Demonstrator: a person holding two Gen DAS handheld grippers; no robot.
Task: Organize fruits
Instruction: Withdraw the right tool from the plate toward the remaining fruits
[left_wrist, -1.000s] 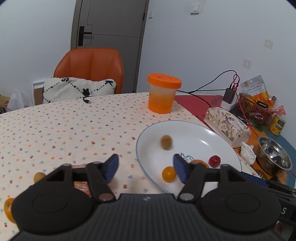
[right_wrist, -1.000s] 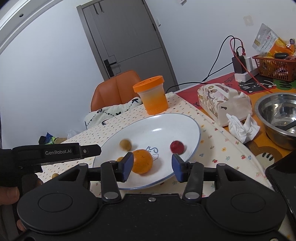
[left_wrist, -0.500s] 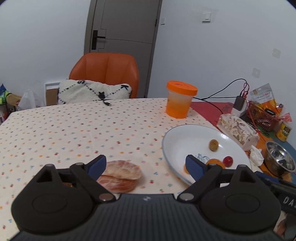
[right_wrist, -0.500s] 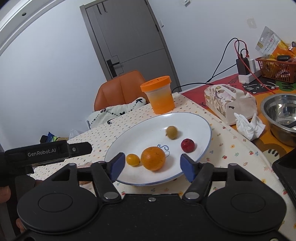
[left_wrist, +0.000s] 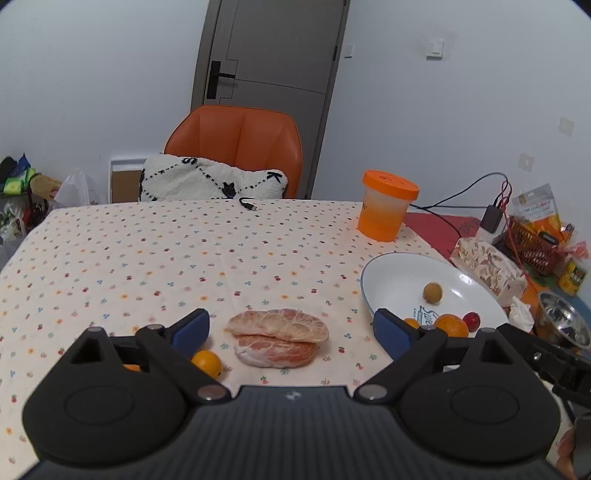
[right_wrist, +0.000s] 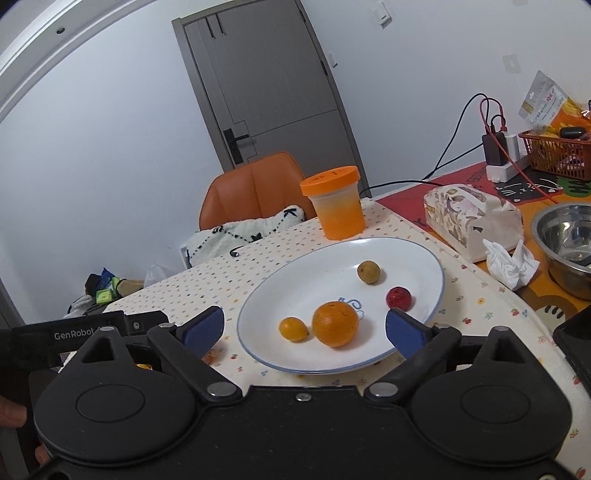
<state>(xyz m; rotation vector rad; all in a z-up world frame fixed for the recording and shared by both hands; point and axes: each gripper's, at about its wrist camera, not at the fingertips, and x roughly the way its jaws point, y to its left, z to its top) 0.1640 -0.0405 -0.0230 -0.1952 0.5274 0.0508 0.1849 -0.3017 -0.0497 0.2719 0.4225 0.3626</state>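
My left gripper (left_wrist: 291, 330) hangs over the tablecloth, its jaws opening. Two peeled pink citrus pieces (left_wrist: 277, 343) lie stacked on the cloth between and just beyond its fingers, untouched. A small orange fruit (left_wrist: 207, 362) sits by its left finger. My right gripper (right_wrist: 303, 330) hovers at the near rim of the white plate (right_wrist: 424, 254), jaws also opening. On the plate rest an orange (right_wrist: 335, 324), a small yellow-orange fruit (right_wrist: 293, 328), a red fruit (right_wrist: 398, 297) and a brown fruit (right_wrist: 368, 271). No pad touches the orange.
An orange-lidded jar (right_wrist: 338, 206) stands behind the plate. To the right are a patterned tissue box (right_wrist: 469, 218), a crumpled tissue (right_wrist: 509, 262) and a steel bowl (right_wrist: 565, 243). An orange chair (left_wrist: 236, 147) with a white cushion stands at the table's far edge.
The left gripper swung left from the plate to the peeled citrus pieces and spread its jaws. The right gripper let go of the orange onto the plate, widened and drew back slightly.
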